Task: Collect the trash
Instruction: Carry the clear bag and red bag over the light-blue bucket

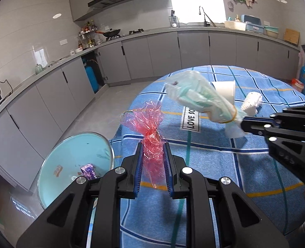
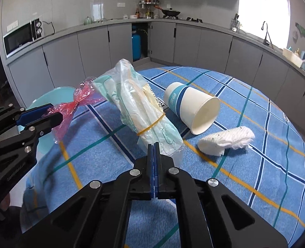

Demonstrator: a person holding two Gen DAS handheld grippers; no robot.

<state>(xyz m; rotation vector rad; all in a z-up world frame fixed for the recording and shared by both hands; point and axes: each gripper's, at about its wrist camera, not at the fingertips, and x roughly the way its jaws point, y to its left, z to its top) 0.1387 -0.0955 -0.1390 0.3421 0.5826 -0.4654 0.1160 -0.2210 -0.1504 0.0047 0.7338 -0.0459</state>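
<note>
Holding one piece of trash in each gripper, the person seems to be mid-way through clearing the round table [image 2: 255,136], whose blue checked cloth bears two more pieces. The left gripper [image 1: 152,155] stands only slightly apart, its blue pads pinching the crumpled red cellophane wrapper [image 1: 151,136] by its twisted middle, so the loose ends flare above the jaws; it hangs near the table's left edge, just beside the pale blue bin [image 1: 74,165] that stands low on the floor there, which suggests the wrapper is about to be dropped in. A small purple packet [image 1: 88,171] already lies in that bin. The right gripper [image 2: 154,146] is closed fully, its pads nipping the near corner of the clear plastic bundle [image 2: 140,105], banded with a yellow rubber band, so the bundle slants up and away, lifted clear of the cloth. Farther right, untouched, a paper cup [image 2: 193,109] lies on its side, and a crumpled white tissue [image 2: 226,140] rests just near it.
</note>
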